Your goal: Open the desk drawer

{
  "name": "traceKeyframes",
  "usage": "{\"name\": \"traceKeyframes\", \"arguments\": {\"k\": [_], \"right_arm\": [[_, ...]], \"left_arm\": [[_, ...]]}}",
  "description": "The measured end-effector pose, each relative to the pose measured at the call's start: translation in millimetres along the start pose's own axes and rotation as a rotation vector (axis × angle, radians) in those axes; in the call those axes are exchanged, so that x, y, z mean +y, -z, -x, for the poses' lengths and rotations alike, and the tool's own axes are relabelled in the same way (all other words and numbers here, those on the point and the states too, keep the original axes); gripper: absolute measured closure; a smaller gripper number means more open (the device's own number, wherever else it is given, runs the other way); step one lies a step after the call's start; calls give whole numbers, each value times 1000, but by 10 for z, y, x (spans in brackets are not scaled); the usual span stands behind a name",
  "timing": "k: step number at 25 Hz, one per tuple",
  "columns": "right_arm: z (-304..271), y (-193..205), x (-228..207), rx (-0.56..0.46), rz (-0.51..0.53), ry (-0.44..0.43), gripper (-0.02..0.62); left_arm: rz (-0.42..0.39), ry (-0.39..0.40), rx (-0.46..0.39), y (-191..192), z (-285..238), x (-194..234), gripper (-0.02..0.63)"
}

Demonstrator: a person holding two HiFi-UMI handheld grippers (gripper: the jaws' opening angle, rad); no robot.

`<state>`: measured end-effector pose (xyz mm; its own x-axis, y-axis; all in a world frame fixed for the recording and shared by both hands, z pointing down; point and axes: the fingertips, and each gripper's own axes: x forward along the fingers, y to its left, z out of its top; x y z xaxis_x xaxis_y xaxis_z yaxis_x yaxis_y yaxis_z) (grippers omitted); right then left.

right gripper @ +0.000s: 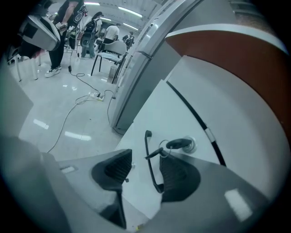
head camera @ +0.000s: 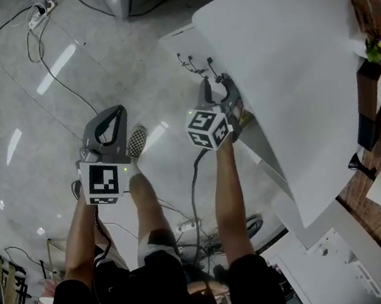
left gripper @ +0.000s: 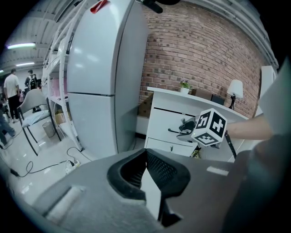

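The right hand-held gripper [right gripper: 143, 167] has its jaws apart around the thin black handle [right gripper: 149, 163] of the white drawer [right gripper: 150, 113], not pressing it. The left hand-held gripper [left gripper: 146, 159] is closed, empty (held aside). Closing now could pinch the hanging key [right gripper: 179, 144], and the grip may slip.

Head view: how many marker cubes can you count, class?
2. One marker cube is on the left tool; the other is on the right tool, beside the desk. None seems hidden.
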<state>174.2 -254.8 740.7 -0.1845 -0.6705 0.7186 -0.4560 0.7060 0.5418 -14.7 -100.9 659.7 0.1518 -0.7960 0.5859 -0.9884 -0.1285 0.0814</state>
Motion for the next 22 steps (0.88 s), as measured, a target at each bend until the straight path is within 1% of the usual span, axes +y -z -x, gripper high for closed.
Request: {"name": "traceKeyframes", "arguments": {"k": [5, 8, 10, 12, 15, 16, 17, 22], "right_arm": [[-71, 18, 54, 36, 51, -18, 406], [-120, 44, 71, 58, 81, -15, 428], [-154, 65, 67, 71, 97, -9, 455], [-177, 79, 52, 78, 114, 3, 487], [-191, 82, 31, 85, 160, 34, 511], [-195, 82, 21, 89, 178, 48, 532], [-198, 82, 12, 92, 195, 58, 566], [-200, 88, 7, 105, 248, 83, 571]], "left_arm": [[7, -12, 4, 35, 33, 52, 595], [11, -17, 7, 58, 50, 79, 595], [13, -21, 10, 72, 59, 100, 595], [16, -24, 14, 92, 66, 120, 595], [20, -26, 18, 129, 80, 148, 595], [21, -26, 19, 139, 84, 158, 595], [23, -27, 19, 146, 87, 166, 595], [24, -24, 19, 144, 114, 185, 595]]}}
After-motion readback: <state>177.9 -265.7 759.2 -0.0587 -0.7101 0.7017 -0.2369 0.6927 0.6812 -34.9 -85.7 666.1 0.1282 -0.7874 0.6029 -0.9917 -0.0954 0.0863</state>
